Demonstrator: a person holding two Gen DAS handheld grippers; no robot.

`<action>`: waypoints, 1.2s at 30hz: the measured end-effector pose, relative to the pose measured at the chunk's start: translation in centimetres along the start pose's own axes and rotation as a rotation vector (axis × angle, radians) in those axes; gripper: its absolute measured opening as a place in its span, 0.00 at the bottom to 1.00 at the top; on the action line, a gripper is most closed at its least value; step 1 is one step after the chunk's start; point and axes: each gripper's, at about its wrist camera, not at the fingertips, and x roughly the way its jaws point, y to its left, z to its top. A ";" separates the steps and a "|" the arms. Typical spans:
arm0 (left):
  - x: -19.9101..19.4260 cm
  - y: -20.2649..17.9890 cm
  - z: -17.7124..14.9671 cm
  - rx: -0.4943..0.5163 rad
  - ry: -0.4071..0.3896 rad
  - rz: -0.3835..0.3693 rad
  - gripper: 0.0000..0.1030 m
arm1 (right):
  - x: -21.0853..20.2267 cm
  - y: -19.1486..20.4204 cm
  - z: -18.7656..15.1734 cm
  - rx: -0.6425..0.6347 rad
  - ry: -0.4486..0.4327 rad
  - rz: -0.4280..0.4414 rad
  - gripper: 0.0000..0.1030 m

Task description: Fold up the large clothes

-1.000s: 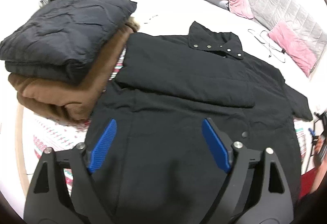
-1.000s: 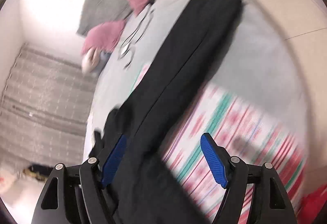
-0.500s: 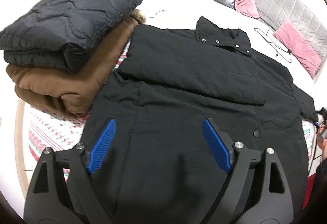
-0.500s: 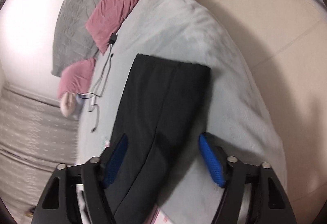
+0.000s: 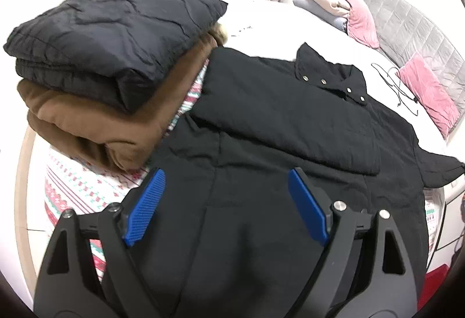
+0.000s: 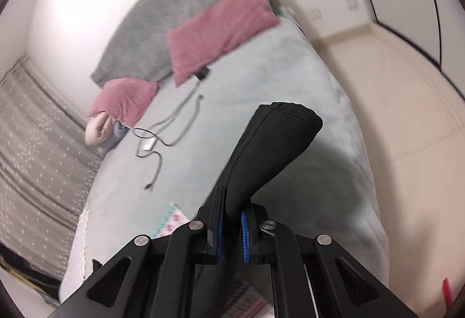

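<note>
A large black coat [image 5: 276, 149] lies spread on the bed, collar with snaps at the far side, one sleeve folded across its chest. My left gripper [image 5: 226, 187] hovers open above the coat's lower part, with nothing between its blue pads. In the right wrist view my right gripper [image 6: 231, 209] is shut on the coat's other sleeve [image 6: 270, 149], which is lifted off the pale bedcover with its cuff pointing away from me. That sleeve's cuff [image 5: 441, 170] shows at the right edge of the left wrist view.
A stack of folded garments, a black quilted one [image 5: 110, 36] on a brown one [image 5: 96, 120], sits left of the coat. Pink pillows [image 6: 215, 30] and a grey headboard [image 6: 162, 16] lie beyond. Charging cables [image 6: 162, 138] trail on the cover. The bed's edge drops to a beige floor [image 6: 407, 103].
My right gripper has shut on the sleeve and lifted it off the bed. My left gripper has shifted slightly over the coat and stays open.
</note>
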 end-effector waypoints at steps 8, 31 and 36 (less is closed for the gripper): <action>-0.6 2.3 1.0 -0.044 -0.030 0.015 0.84 | -5.9 10.2 -1.8 -0.157 -0.107 0.074 0.08; -0.8 7.1 2.4 -0.176 -0.035 -0.046 0.84 | -6.8 37.9 -37.6 -0.861 0.135 0.353 0.08; -0.5 6.9 2.4 -0.172 -0.029 -0.064 0.84 | -4.8 35.8 -42.6 -0.932 0.220 0.299 0.08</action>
